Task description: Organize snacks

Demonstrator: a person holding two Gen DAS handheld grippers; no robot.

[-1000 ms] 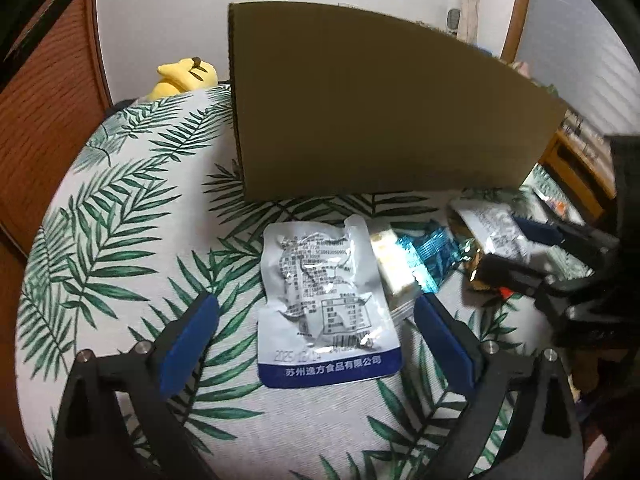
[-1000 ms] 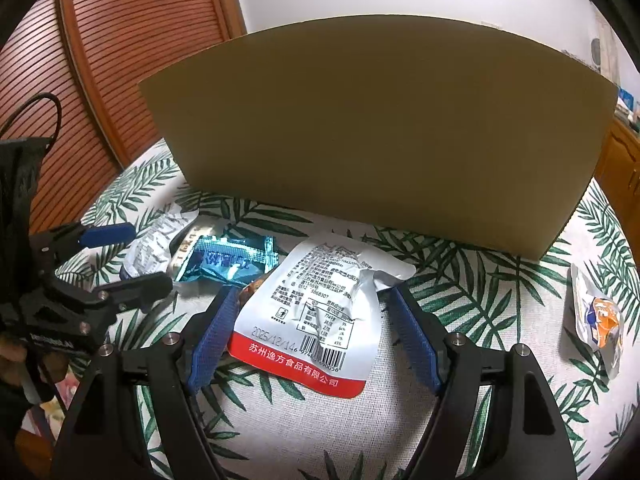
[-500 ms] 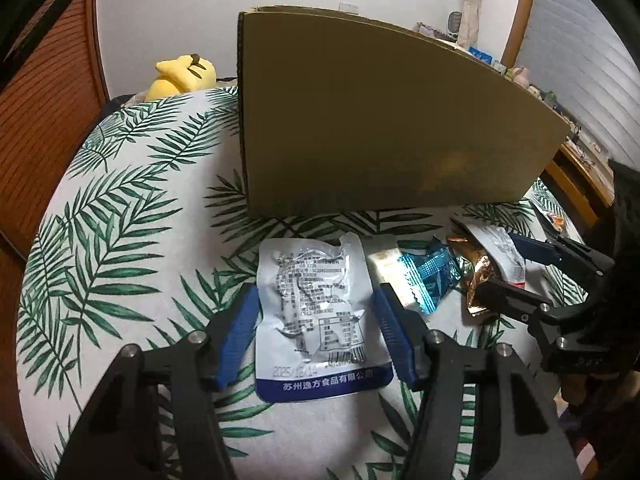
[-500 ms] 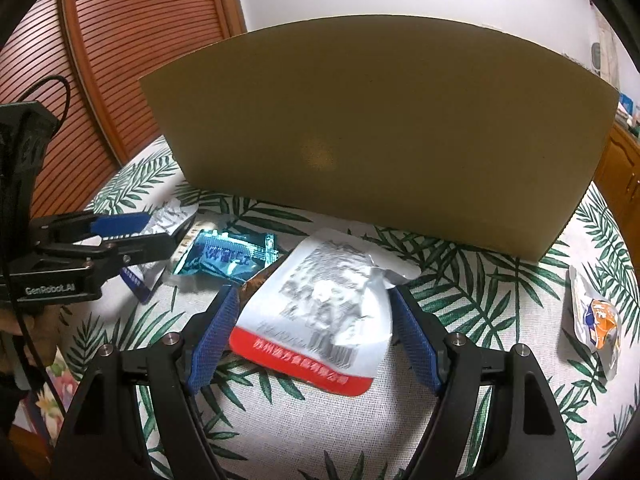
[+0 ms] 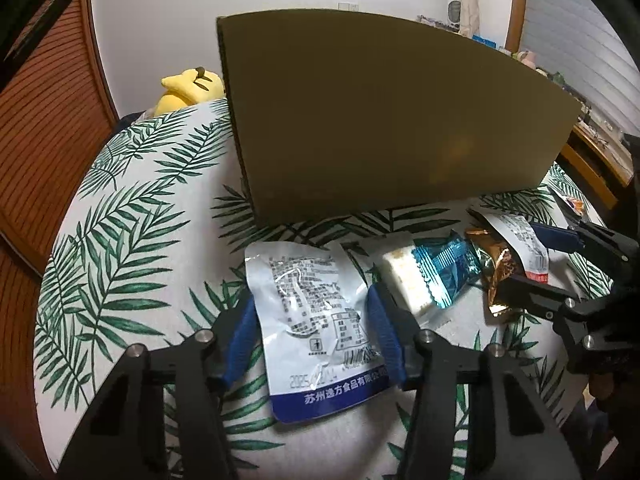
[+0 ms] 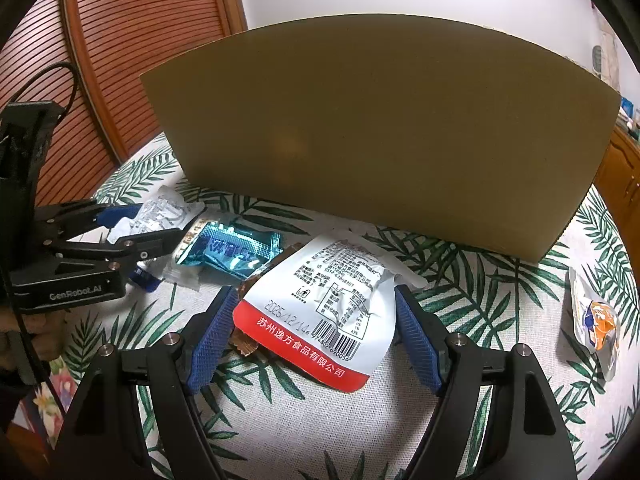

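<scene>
A silver pouch with a blue bottom edge point(image 5: 316, 320) lies on the leaf-print tablecloth point(image 5: 132, 248). My left gripper point(image 5: 312, 336) straddles it, jaws closing, both blue pads pressing its side edges so it bows up. My right gripper point(image 6: 314, 332) is shut on a silver pouch with a red bottom edge point(image 6: 320, 304), tilted up off the cloth. A teal-wrapped snack point(image 6: 232, 252) and a copper wrapper point(image 5: 496, 276) lie between the two pouches. The brown cardboard box point(image 6: 380, 132) stands just behind them. The left wrist view shows the right gripper point(image 5: 524, 256) at the right edge.
An orange-and-silver packet point(image 6: 592, 320) lies alone on the cloth at the far right. A yellow plush toy point(image 5: 192, 88) sits behind the box's left corner. Wooden slatted doors point(image 6: 132, 40) stand to the left. The left gripper point(image 6: 156, 222) reaches in from the left.
The left jaws went from wide open to closed against the blue-edged pouch, which narrowed and bulged. The red-edged pouch in the right gripper tipped up at its near edge.
</scene>
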